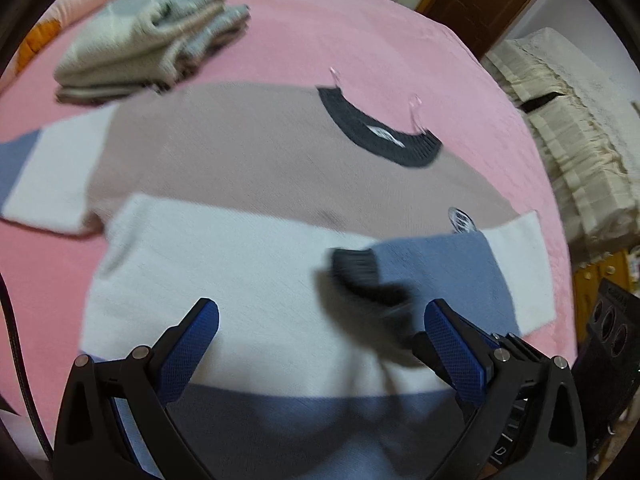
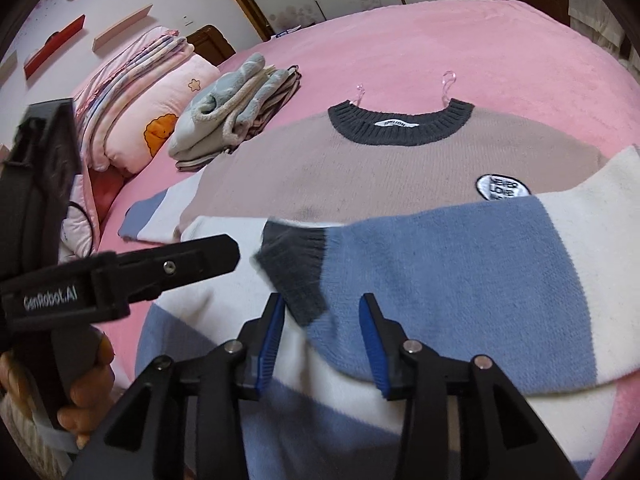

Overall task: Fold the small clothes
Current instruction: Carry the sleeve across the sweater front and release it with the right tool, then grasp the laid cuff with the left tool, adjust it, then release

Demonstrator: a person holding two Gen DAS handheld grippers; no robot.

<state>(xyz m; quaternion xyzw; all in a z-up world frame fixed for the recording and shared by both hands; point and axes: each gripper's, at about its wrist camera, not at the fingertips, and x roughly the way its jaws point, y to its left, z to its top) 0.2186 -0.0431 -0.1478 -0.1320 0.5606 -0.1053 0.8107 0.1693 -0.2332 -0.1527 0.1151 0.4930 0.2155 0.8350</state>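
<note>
White patch [image 2: 503,187] "NEVER LOVE"; hand-held gripper [image 2: 56,292] "GenRobot.AI"

Sweater [image 2: 360,168], folded pile [image 2: 236,120] on pink bed [image 2: 440,40]

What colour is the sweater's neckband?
Dark grey, ribbed; the neckband of the sweater shows best in the right wrist view.
</note>
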